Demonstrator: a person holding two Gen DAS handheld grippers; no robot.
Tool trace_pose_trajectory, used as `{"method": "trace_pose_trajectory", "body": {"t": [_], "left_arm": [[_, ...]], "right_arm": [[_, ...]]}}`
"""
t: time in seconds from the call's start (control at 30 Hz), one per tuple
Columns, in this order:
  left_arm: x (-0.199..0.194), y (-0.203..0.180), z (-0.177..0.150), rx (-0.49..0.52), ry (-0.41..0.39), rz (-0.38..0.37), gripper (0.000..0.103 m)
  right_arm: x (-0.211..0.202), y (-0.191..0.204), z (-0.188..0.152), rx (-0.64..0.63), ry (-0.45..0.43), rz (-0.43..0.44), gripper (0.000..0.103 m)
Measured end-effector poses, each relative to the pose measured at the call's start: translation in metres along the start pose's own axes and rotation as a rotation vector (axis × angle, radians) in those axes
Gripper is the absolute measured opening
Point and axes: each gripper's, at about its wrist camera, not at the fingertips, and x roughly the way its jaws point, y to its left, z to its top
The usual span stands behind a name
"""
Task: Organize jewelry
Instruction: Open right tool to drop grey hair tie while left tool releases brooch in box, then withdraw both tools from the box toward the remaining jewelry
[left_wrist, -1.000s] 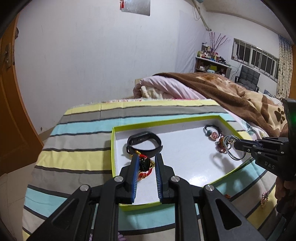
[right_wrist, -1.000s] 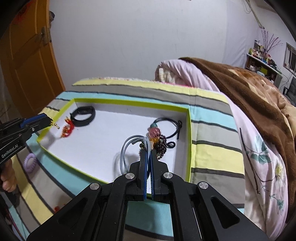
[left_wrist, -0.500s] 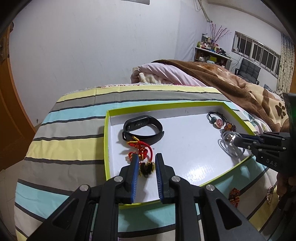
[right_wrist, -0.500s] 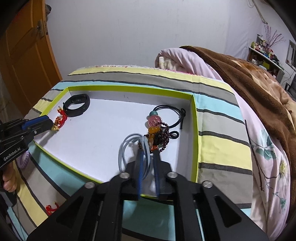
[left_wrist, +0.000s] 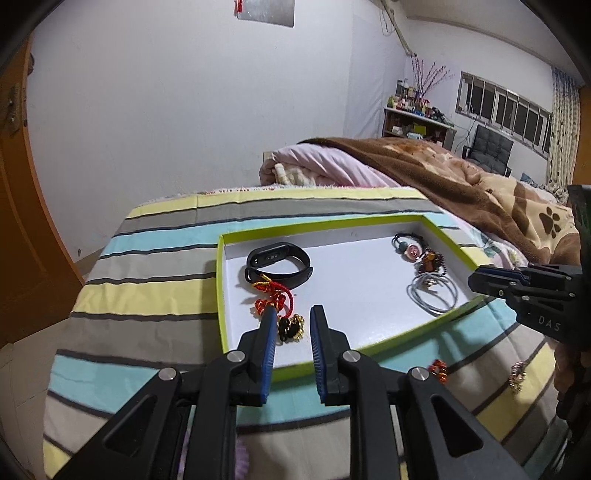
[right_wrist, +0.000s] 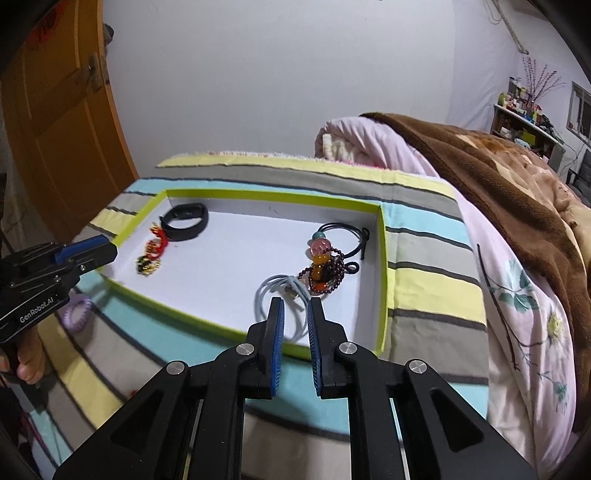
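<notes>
**Both grippers parted over the tray, nothing held**

Left gripper (left_wrist: 292, 323): jaws apart by a moderate gap, empty, tips hovering above the near left part of the tray (left_wrist: 221, 295). Between the blue pads, seen below them, the gold-and-black end of the red knotted charm (left_wrist: 275, 301), lying on the white floor of the tray; no contact visible, though hard to judge from this angle.

Right gripper (right_wrist: 295, 314): jaws also apart, slightly narrower, gripping nothing. Just past the tips, the grey hair ties (right_wrist: 280, 299), looped flat in the near right corner of the tray.

Striped bedspread (right_wrist: 424, 236) in yellow, grey and turquoise under everything, covering a bed. Brown paw-print blanket (left_wrist: 461, 184) and pink quilt (right_wrist: 369, 140) heaped at the far right. White walls, an orange wooden door (right_wrist: 55, 122) on the left, a cluttered shelf (left_wrist: 417, 122) and windows far right.

Lime-edged, white-floored tray resting flat on the bedspread. Inside: black fitness band (left_wrist: 279, 264) at far left, touching the red charm; dark bead bracelet with an amber piece (right_wrist: 327, 275) beside the grey ties; black cord with pink and teal beads (right_wrist: 343, 236) behind it.

Outside the tray, on the spread: lilac spiral hair tie (right_wrist: 77, 314) near left, a small red-orange trinket (left_wrist: 437, 369) and a small beaded piece (left_wrist: 517, 373) near the front edge.
</notes>
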Motion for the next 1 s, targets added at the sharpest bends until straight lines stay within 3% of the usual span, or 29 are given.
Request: {"method": "trace_pose_trajectory", "body": {"t": [0.73, 0.83, 1.0], "left_arm": [[-0.114, -0.02, -0.063, -0.025, -0.108, 0.015, 0.019], [-0.123, -0.02, -0.071, -0.041, -0.113, 0.008, 0.028], [-0.133, -0.024, -0.083, -0.049, -0.106, 0.006, 0.028]], "right_arm": [[-0.125, 0.041, -0.083, 0.022, -0.141, 0.023, 0.014], [-0.133, 0.043, -0.092, 0.033, -0.146, 0.027, 0.014], [-0.141, 0.043, -0.109, 0.045, -0.137, 0.03, 0.014]]}}
